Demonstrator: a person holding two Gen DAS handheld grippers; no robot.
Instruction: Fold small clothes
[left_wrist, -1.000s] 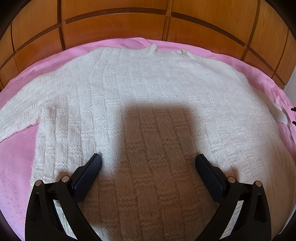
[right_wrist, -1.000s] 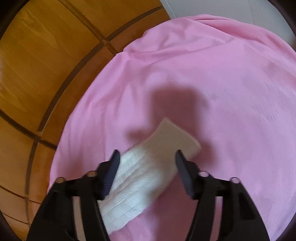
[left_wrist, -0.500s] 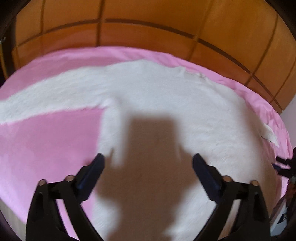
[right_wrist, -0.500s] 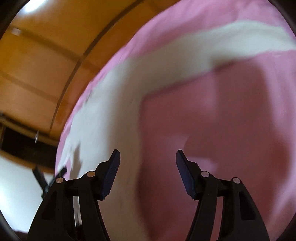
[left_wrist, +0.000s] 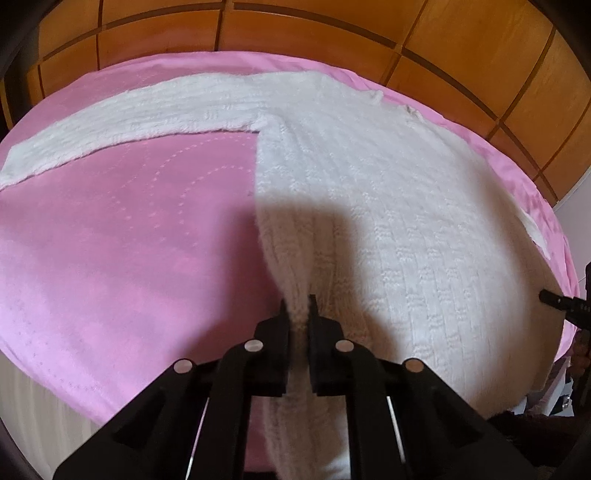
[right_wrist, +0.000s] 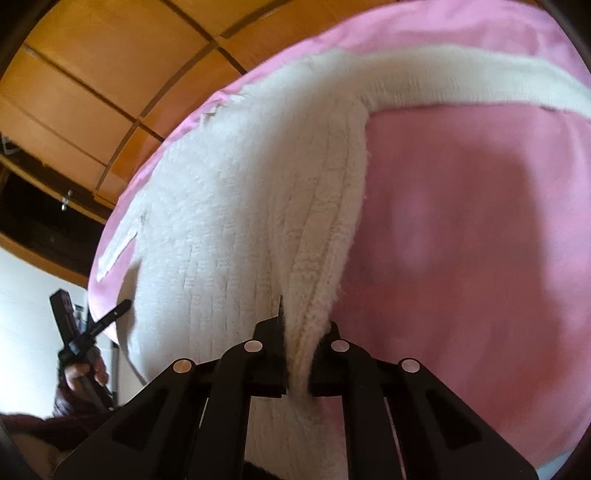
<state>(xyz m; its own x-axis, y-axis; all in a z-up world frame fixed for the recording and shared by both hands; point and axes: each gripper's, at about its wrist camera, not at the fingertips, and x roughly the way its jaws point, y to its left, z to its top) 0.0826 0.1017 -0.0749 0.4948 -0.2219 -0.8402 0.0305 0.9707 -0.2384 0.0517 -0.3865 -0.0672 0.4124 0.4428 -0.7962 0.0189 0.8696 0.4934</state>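
White knit sweater (left_wrist: 388, 206) lies flat, collar toward wooden headboard (left_wrist: 295, 29)

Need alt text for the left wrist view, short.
The left claw is shut on the near side edge of a white knit sweater lying flat on a pink blanket. One sleeve stretches out to the left, with wooden floor beyond.
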